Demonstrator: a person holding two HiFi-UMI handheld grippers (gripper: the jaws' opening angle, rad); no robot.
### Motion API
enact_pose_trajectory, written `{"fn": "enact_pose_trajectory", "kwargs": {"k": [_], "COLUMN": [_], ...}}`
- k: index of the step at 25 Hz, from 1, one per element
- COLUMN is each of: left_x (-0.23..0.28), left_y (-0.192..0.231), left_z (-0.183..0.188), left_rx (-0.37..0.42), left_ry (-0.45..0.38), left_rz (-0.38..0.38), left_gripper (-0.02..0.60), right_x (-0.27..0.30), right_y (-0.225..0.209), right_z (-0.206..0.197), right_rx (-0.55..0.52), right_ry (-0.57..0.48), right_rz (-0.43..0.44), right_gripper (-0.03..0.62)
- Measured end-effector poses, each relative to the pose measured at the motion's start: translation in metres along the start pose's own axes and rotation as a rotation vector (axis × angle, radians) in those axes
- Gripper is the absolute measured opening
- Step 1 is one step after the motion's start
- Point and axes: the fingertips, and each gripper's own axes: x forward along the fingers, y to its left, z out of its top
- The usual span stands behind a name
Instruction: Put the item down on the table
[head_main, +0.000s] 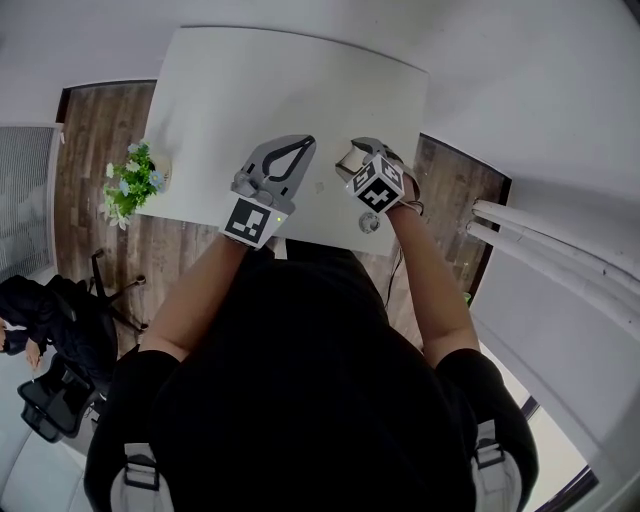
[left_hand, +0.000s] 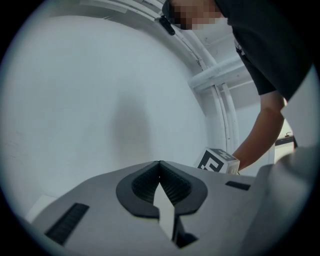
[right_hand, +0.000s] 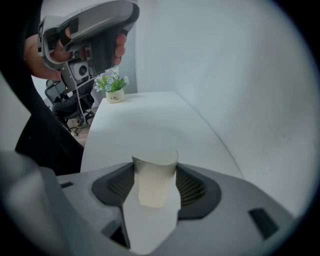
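A white paper cup sits between the pads of my right gripper, which is shut on it. The cup's wider rim points away from the camera, over the white table. In the head view the cup and right gripper hang over the near part of the table; I cannot tell whether the cup touches it. My left gripper is to its left, jaws shut on nothing. In the left gripper view the left gripper points at a bare white wall.
A small potted plant stands at the table's left edge, also seen far off as the plant. A small round grey object lies by the near table edge. Office chairs and a seated person stand on the wood floor, left.
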Motion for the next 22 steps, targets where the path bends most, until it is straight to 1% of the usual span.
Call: {"fn": "enact_pose_trajectory", "kwargs": {"k": [8,12,16,19,22], "left_x": [-0.001,-0.002,-0.003,-0.002,-0.003], "left_y": [0.018,0.023,0.028,0.032,0.035], "left_z": [-0.025,-0.041,-0.053,-0.06,-0.066], "left_rx": [-0.038,-0.024,-0.029,-0.006,-0.017], "left_ry": [0.022,0.044,0.066,0.099,0.108], "left_rz": [0.049,0.056,0.066,0.074,0.082], "left_gripper": [-0.006,-0.006,-0.006,-0.006,-0.006], "right_x": [0.024,0.033,0.043,0.051,0.061], "right_y": [0.006,0.009,0.011,0.012,0.014], "right_z": [0.013,0.021,0.025,0.027,0.032], "right_rx": [-0.015,-0.035,-0.045,-0.052,-0.062], "right_ry": [-0.009,-0.012,-0.013,-0.008,0.002], "right_rz": [0.013,0.018,0.022,0.03,0.035], "right_gripper": [0.264,0.262,0.262,0.261,0.261]}}
